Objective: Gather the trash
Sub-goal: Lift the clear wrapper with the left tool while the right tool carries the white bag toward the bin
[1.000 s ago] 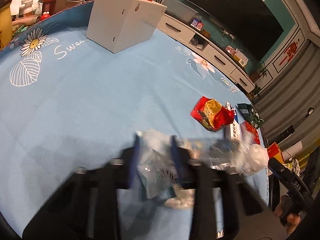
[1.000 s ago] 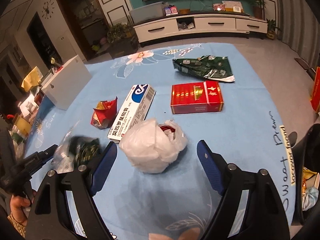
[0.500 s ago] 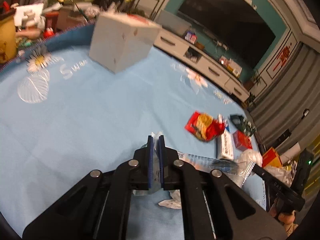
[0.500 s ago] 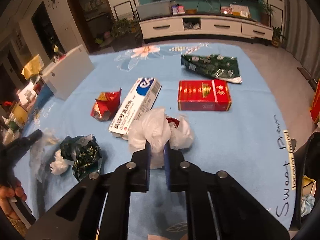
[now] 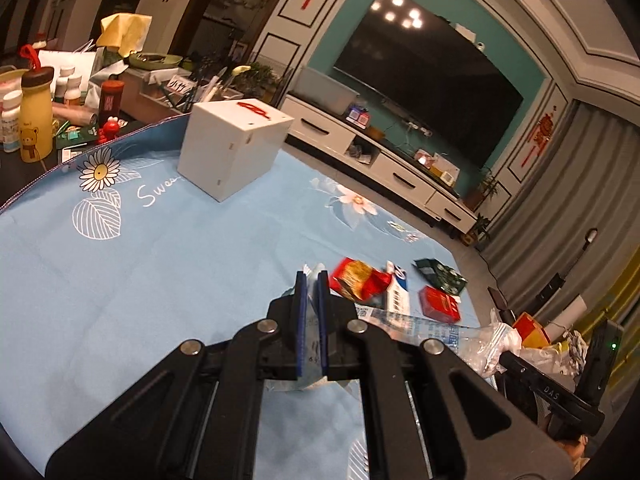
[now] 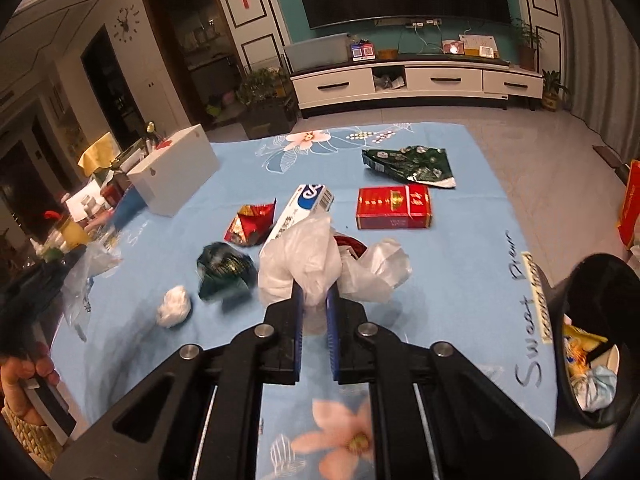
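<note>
My left gripper is shut on a clear plastic wrapper and holds it above the blue tablecloth; the wrapper also shows at the left of the right wrist view. My right gripper is shut on a white plastic bag and lifts it off the cloth. On the cloth lie a red snack wrapper, a toothpaste box, a red cigarette pack, a dark green foil bag, a crumpled dark wrapper and a white tissue ball.
A white box stands at the table's far left corner. A black trash bin with rubbish in it stands off the table's right edge. Bottles and clutter sit beyond the left edge.
Both grippers closed, the left on the clear wrapper and the right on the white bag. Both have since lifted their catch; the dark wrapper and tissue ball stayed on the cloth.
</note>
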Motion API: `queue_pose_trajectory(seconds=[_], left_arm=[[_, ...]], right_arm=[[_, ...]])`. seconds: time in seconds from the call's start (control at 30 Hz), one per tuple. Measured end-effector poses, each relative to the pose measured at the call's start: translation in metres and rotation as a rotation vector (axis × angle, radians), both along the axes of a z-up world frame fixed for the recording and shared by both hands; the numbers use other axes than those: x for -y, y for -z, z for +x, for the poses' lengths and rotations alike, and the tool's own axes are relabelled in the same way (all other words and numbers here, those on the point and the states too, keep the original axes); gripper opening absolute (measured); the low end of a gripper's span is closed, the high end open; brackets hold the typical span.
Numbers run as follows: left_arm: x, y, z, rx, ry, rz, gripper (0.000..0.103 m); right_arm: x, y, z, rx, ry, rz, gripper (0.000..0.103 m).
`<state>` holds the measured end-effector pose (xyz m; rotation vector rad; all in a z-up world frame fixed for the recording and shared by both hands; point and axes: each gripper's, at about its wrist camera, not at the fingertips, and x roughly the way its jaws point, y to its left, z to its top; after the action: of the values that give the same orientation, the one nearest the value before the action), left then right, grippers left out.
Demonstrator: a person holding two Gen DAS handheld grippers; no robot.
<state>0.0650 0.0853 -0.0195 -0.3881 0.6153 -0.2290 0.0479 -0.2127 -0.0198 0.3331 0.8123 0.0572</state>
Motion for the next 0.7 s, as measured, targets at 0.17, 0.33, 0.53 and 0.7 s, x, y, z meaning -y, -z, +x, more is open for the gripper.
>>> queue_pose_trajectory(seconds=[0.17, 0.33, 0.53, 0.7], left_arm=[[0.016, -0.001, -0.021, 0.004, 0.044, -0.012, 0.006], [0.029, -0.004, -0.041, 0.015, 0.086, 0.002, 0.006], [0.043, -0.007, -0.061, 0.027, 0.123, 0.021, 0.006], [0.051, -0.013, -0.072, 0.046, 0.139, 0.037, 0.006]], right_arm=[[0.008, -0.003, -0.027, -0.031, 0.024, -0.018, 0.012], [0.010, -0.008, -0.048, -0.035, 0.039, -0.028, 0.012], [0.009, -0.019, -0.068, -0.009, 0.038, -0.031, 0.012], [0.011, -0.027, -0.078, 0.013, 0.043, -0.028, 0.012]])
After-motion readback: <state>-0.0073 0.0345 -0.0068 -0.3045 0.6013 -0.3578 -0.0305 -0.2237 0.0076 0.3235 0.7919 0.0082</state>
